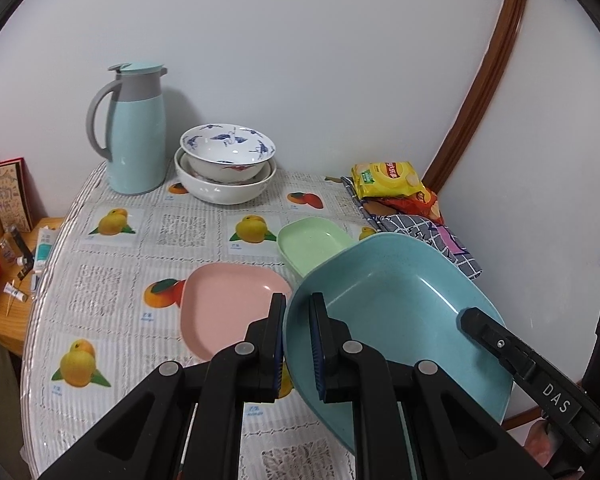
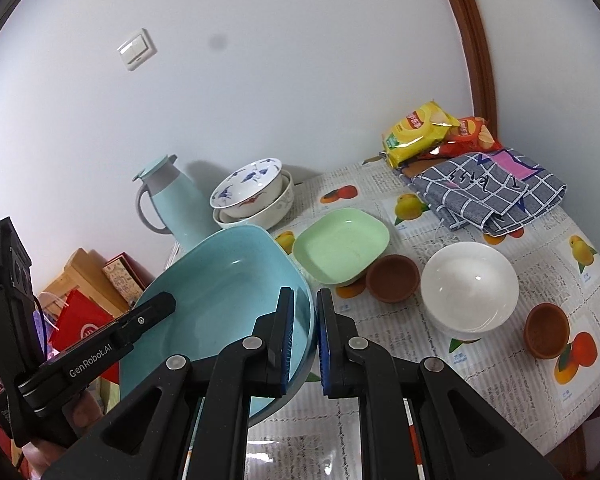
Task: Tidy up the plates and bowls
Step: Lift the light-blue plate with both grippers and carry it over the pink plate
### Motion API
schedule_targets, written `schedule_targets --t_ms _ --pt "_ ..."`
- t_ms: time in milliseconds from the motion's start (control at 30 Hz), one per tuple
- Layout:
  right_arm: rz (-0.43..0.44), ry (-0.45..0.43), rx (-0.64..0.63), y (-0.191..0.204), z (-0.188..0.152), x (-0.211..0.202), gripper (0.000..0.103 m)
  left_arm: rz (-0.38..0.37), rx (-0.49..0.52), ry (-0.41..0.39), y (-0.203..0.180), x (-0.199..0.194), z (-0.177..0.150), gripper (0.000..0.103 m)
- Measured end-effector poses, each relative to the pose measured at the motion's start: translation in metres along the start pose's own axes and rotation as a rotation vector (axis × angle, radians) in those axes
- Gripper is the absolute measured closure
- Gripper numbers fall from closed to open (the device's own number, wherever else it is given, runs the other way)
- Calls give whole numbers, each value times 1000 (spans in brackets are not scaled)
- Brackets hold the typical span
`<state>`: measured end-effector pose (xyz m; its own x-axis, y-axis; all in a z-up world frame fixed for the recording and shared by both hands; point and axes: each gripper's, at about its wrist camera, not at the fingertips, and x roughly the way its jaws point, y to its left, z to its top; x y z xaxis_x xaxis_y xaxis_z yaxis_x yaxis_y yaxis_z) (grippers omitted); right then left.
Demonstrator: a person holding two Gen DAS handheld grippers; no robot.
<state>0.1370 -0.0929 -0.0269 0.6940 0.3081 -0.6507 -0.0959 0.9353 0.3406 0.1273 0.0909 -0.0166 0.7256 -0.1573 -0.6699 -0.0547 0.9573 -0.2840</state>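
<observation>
A large blue plate point(image 1: 400, 300) point(image 2: 220, 292) hangs tilted above the table, held from both sides. My left gripper point(image 1: 298, 304) is shut on its left rim, and my right gripper point(image 2: 305, 300) is shut on the opposite rim. A pink plate point(image 1: 228, 304) lies on the table just below the blue plate's left edge. Behind it sits a green plate point(image 1: 312, 244) point(image 2: 340, 244). Stacked white patterned bowls point(image 1: 226, 160) point(image 2: 256, 196) stand at the back by the wall. A white bowl point(image 2: 468, 284) and two small brown bowls point(image 2: 392, 278) point(image 2: 546, 330) sit on the right.
A pale blue thermos jug point(image 1: 138, 128) point(image 2: 176, 204) stands at the back left. Snack bags point(image 1: 388, 178) point(image 2: 420, 128) and a folded checked cloth point(image 1: 432, 236) point(image 2: 488, 188) lie at the back right. Boxes and small tubes point(image 1: 24, 264) sit on a low shelf left of the table.
</observation>
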Motion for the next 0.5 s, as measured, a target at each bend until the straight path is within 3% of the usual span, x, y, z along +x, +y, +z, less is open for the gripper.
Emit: schedule_targets --t_ms 500 --pt "29 52 -37 20 -16 21 92 39 -62 22 33 1 -15 91"
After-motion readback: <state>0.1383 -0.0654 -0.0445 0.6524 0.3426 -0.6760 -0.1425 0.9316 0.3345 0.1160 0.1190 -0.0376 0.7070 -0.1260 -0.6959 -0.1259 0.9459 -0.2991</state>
